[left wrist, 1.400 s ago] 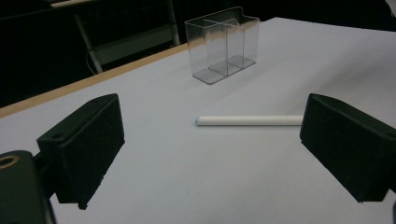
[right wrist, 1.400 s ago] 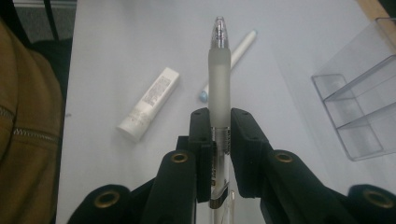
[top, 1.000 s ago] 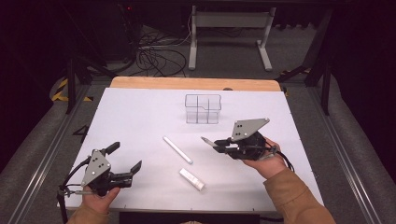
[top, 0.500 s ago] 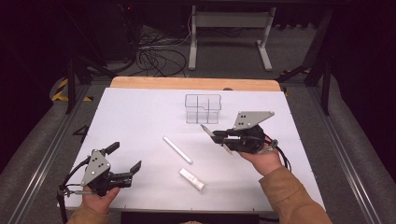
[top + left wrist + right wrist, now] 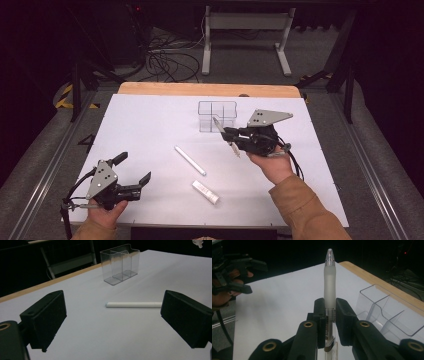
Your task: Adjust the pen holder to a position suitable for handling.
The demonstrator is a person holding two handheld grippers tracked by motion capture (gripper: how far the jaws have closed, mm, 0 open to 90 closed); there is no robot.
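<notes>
The white rectangular table top (image 5: pixel 150 130) is evenly lit from above, while the room beyond the hand-held black two-jaw right gripper (image 5: pixel 226 134) falls into near darkness. Shadows beneath that gripper are faint and soft. In the left gripper view, the near black jaws look slightly soft, and the clear plastic divided holder (image 5: pixel 120 263) ahead shows pale glare.

I work at a white-covered table (image 5: pixel 150 125) with a light wooden far edge (image 5: pixel 210 89). Beyond it the room lies dark. A grey metal stand with two splayed feet (image 5: pixel 245 37) sits on grey carpeted floor (image 5: pixel 320 60); a tangle of black cables (image 5: pixel 167 62) lies left of it. Yellow-black hazard tape (image 5: pixel 64 96) marks the floor at left. Metal rails (image 5: pixel 45 165) flank my table.
</notes>
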